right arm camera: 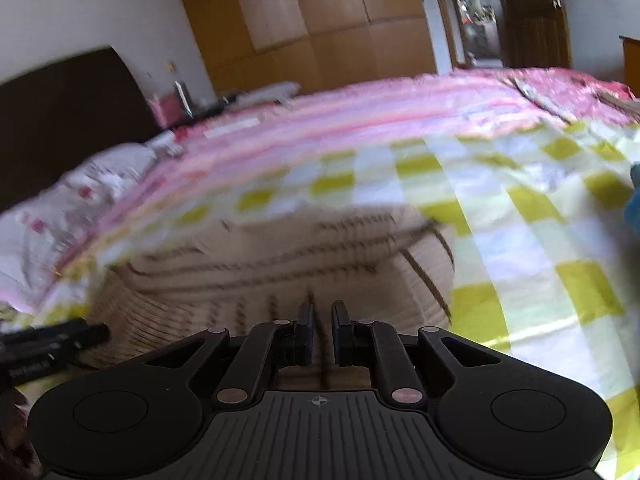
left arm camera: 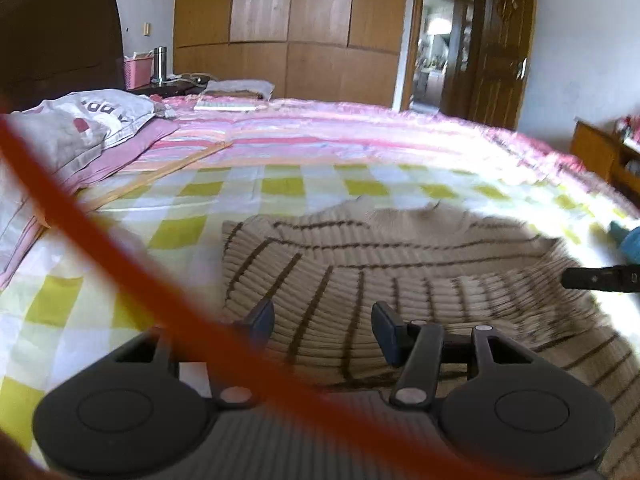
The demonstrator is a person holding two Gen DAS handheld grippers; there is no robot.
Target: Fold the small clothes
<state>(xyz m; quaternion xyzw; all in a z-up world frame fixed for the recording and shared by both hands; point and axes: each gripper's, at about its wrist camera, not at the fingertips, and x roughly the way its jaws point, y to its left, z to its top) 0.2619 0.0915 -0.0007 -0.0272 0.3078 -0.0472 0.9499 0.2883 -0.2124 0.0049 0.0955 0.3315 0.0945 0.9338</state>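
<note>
A beige ribbed sweater with thin dark stripes (left arm camera: 400, 256) lies partly folded on the yellow-and-white checked sheet (left arm camera: 280, 188). My left gripper (left arm camera: 323, 314) hovers over the sweater's near left part, open about half wide, with nothing between its fingers. In the right wrist view the sweater (right arm camera: 320, 252) is blurred. My right gripper (right arm camera: 322, 312) is over its near edge; its jaws are opening and stand a narrow gap apart, with no cloth pinched. Each gripper shows in the other's view: the right gripper's finger (left arm camera: 592, 278) at the right edge, the left gripper's finger (right arm camera: 60, 340) at the left edge.
A blurred orange strap (left arm camera: 120, 256) crosses the left wrist view. Pillows (left arm camera: 80, 128) lie at the bed's head, left. A blue cloth (left arm camera: 628, 240) lies at the right. A pink striped quilt (left arm camera: 360, 132) covers the far side. Wardrobe (left arm camera: 292, 28) and open door stand beyond.
</note>
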